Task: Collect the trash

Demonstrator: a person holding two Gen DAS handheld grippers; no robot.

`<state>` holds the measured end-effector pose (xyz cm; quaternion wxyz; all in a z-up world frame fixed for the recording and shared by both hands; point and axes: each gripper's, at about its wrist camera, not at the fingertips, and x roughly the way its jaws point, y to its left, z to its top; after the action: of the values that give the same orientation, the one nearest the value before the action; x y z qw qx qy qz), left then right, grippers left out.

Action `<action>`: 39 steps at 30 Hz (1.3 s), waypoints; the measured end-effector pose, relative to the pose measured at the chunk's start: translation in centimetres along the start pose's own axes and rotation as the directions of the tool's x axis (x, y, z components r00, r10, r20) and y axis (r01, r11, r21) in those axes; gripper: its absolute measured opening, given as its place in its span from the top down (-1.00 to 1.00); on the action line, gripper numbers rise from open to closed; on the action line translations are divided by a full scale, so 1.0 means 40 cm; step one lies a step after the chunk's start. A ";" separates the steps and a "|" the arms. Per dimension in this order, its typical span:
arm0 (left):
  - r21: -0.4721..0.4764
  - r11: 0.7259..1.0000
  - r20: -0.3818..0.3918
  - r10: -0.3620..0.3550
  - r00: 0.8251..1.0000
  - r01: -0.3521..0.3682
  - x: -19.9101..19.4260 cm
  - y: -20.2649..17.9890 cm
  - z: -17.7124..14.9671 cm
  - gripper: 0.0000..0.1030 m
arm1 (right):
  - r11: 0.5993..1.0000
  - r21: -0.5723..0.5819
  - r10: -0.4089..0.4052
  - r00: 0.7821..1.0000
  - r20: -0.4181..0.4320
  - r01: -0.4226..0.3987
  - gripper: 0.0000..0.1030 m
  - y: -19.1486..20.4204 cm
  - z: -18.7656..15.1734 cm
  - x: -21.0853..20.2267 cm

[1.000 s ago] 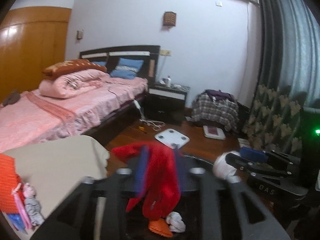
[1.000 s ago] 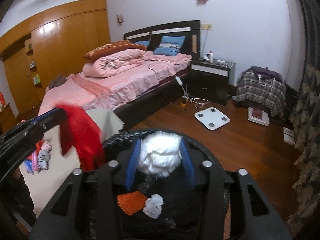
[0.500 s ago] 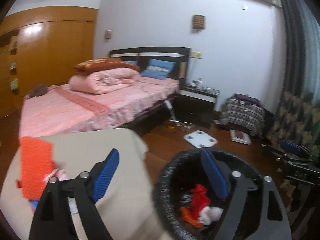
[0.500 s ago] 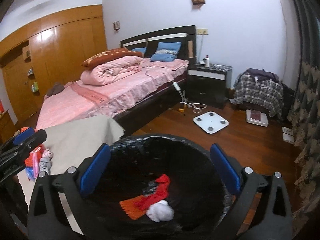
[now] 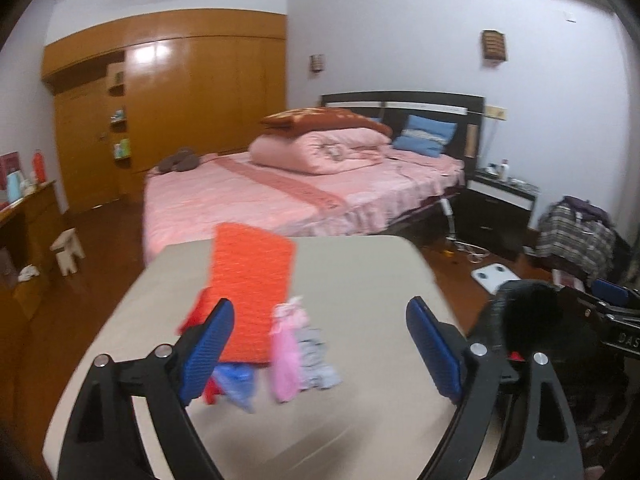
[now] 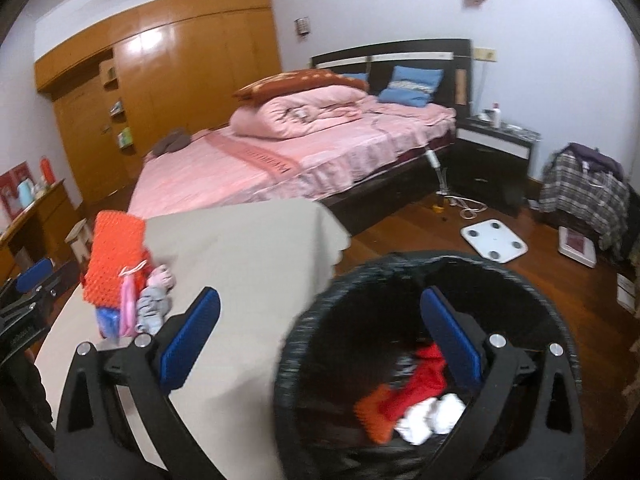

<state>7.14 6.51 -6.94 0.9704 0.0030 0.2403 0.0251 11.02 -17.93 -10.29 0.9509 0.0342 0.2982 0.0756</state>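
Your L gripper (image 5: 320,344) is spread wide w/ nothing held, above the orange mesh sheet (image 5: 252,292) and small scraps on the beige table (image 5: 360,280); your R gripper (image 6: 316,332), also wide and unloaded, straddles the black bin (image 6: 304,344) rim, red/white trash (image 6: 420,404) inside.

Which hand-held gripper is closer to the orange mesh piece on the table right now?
Left. The left hand-held gripper is open, just short of the orange mesh piece, pointing at it. The right hand-held gripper is open beside the table, partly over the trash bin.
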 end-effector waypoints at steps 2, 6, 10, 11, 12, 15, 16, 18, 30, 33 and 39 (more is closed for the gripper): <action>-0.004 1.000 -0.002 0.026 1.000 -0.026 0.005 0.033 -0.005 -0.67 | 1.000 -0.019 0.014 1.000 -0.006 -0.014 -0.89 0.035 -0.002 0.017; -0.017 0.997 -0.020 0.070 0.997 -0.071 0.022 0.092 -0.022 -0.64 | 0.998 -0.048 0.042 0.999 -0.024 -0.043 -0.89 0.097 -0.001 0.058; -0.034 0.994 -0.035 0.098 0.995 -0.099 0.034 0.136 -0.039 -0.62 | 0.995 -0.073 0.072 0.997 -0.041 -0.074 -0.89 0.149 0.006 0.096; -0.042 0.994 -0.037 0.103 0.994 -0.104 0.038 0.146 -0.042 -0.62 | 0.993 -0.081 0.080 0.996 -0.044 -0.083 -0.89 0.163 0.007 0.103; -0.050 0.993 -0.040 0.106 0.994 -0.108 0.042 0.158 -0.046 -0.61 | 0.992 -0.091 0.089 0.995 -0.048 -0.093 -0.89 0.179 0.009 0.112; -0.054 0.992 -0.046 0.115 0.992 -0.118 0.066 0.179 -0.049 -0.53 | 0.988 -0.104 0.107 0.993 -0.059 -0.112 -0.89 0.206 0.015 0.134; -0.056 0.991 -0.049 0.116 0.992 -0.119 0.077 0.186 -0.049 -0.52 | 0.987 -0.107 0.111 0.992 -0.062 -0.117 -0.89 0.215 0.017 0.142; -0.063 0.991 -0.052 0.114 0.992 -0.117 0.099 0.195 -0.047 -0.48 | 0.986 -0.115 0.113 0.991 -0.065 -0.120 -0.89 0.227 0.021 0.152; -0.069 0.994 -0.088 0.075 0.993 -0.082 0.247 0.219 -0.029 -0.28 | 0.983 -0.131 0.112 0.989 -0.099 -0.125 -0.89 0.256 0.034 0.227; -0.086 0.995 -0.105 0.047 0.993 -0.056 0.268 0.221 -0.031 0.01 | 0.983 -0.133 0.113 0.988 -0.107 -0.127 -0.89 0.261 0.032 0.239; -0.108 0.994 -0.114 -0.007 0.993 -0.005 0.271 0.208 -0.041 0.60 | 0.983 -0.132 0.112 0.987 -0.118 -0.127 -0.89 0.262 0.030 0.259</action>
<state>15.54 15.34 -13.29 0.9537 -0.0511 0.2938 0.0377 18.79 -5.91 -13.97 0.9267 -0.0184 0.3418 0.1549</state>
